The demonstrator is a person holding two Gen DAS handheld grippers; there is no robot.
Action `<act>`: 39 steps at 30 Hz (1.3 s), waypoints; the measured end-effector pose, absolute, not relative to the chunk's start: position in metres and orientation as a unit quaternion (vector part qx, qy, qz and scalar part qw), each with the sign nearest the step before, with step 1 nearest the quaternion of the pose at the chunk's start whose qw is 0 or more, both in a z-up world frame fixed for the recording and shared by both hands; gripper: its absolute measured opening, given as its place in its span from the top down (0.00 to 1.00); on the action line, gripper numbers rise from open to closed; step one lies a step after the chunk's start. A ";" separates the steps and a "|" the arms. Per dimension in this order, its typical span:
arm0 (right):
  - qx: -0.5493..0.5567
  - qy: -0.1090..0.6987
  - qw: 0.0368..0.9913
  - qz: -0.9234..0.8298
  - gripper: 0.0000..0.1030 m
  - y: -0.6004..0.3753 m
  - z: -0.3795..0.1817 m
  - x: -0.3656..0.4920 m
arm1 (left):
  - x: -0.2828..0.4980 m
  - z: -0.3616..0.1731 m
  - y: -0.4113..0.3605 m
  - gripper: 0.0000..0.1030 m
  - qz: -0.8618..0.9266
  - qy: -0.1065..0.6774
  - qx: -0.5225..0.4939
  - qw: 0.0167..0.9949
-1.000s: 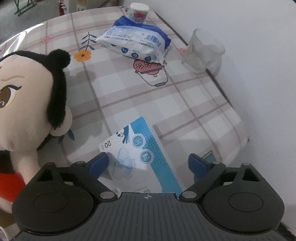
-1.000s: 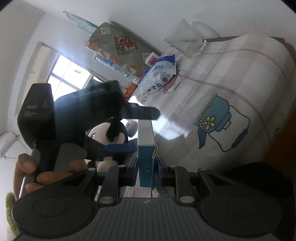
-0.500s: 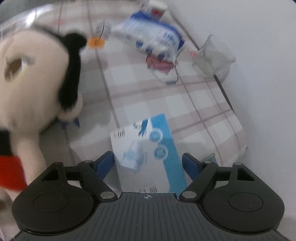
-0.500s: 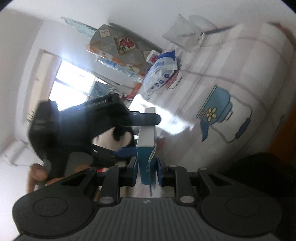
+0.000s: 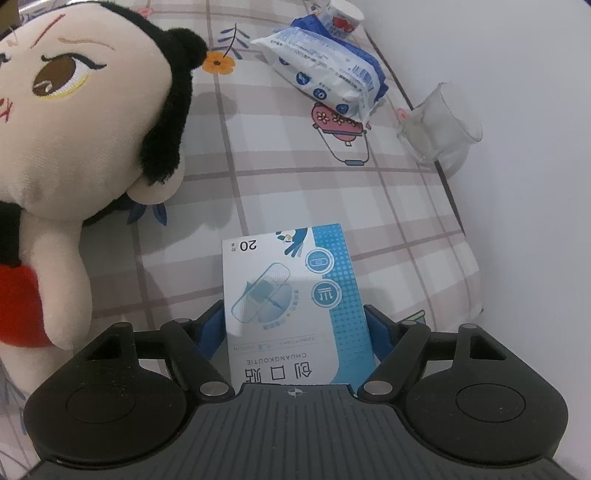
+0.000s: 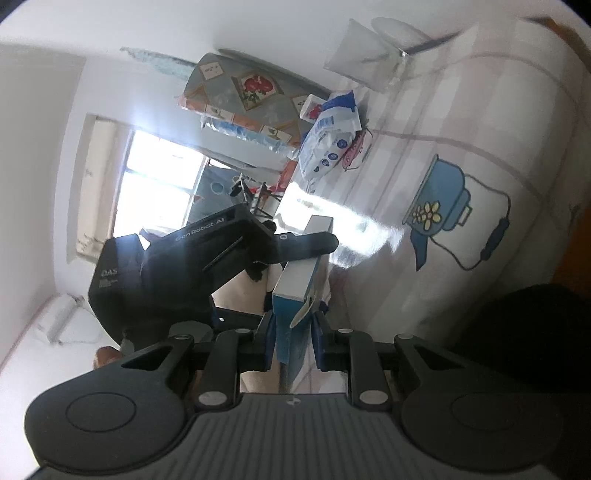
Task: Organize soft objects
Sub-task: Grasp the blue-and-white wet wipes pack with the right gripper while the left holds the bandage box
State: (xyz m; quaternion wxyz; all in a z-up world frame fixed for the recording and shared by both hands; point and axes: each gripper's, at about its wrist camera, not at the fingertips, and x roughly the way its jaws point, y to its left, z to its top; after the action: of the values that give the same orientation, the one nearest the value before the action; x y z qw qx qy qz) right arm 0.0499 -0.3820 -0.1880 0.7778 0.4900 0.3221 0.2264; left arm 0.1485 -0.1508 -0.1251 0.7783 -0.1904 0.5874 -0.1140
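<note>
A white and blue bandage box [image 5: 288, 288] is held off the checked tablecloth [image 5: 295, 184]. My right gripper [image 6: 293, 325] is shut on the thin faces of the box [image 6: 295, 280], whose end flap hangs loose. My left gripper [image 5: 295, 321] points steeply down with the box between its closing jaws, and the blue pads [image 5: 380, 332] meet the box's long edges. In the right wrist view its upper finger [image 6: 310, 242] lies along the box's top edge. A plush doll [image 5: 74, 129] with black hair and a red top lies just left of the box.
A blue and white tissue pack [image 5: 325, 74] lies at the far end, with a printed paper cup [image 5: 343, 14] behind it. A clear glass beaker [image 5: 439, 122] stands by the wall on the right. The table edge runs along that wall. A person's hand [image 6: 107, 356] holds the left gripper.
My left gripper has come in over the box and its jaws have narrowed onto the box's edges. The doll now fills more of the left. The right gripper keeps its hold and has rolled slightly.
</note>
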 end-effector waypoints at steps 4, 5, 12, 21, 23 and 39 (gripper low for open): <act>0.437 0.316 0.815 0.214 0.77 -0.387 -0.173 0.047 | 0.144 -0.116 -0.149 0.27 -0.127 0.572 -0.181 0.790; 0.422 0.313 0.825 0.209 0.66 -0.390 -0.168 0.045 | 0.143 -0.112 -0.149 0.27 -0.130 0.567 -0.179 0.793; 0.353 0.263 0.882 0.171 0.43 -0.422 -0.134 0.038 | 0.130 -0.076 -0.137 0.27 -0.154 0.517 -0.178 0.823; 0.189 0.249 0.928 0.201 0.26 -0.403 -0.073 0.101 | 0.115 -0.028 -0.093 0.27 -0.147 0.445 -0.200 0.861; 0.124 0.253 0.935 0.215 0.26 -0.381 -0.062 0.124 | 0.112 -0.020 -0.078 0.27 -0.133 0.426 -0.203 0.871; -0.234 0.391 0.867 0.203 0.26 -0.231 -0.116 0.343 | 0.107 -0.018 0.026 0.27 -0.060 0.369 -0.283 0.883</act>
State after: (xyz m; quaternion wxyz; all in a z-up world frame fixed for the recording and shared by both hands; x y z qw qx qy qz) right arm 0.3427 -0.2312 -0.1159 0.8666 -0.2345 0.3910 0.2027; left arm 0.1068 0.0263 -0.0175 0.8832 -0.2834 0.3689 -0.0595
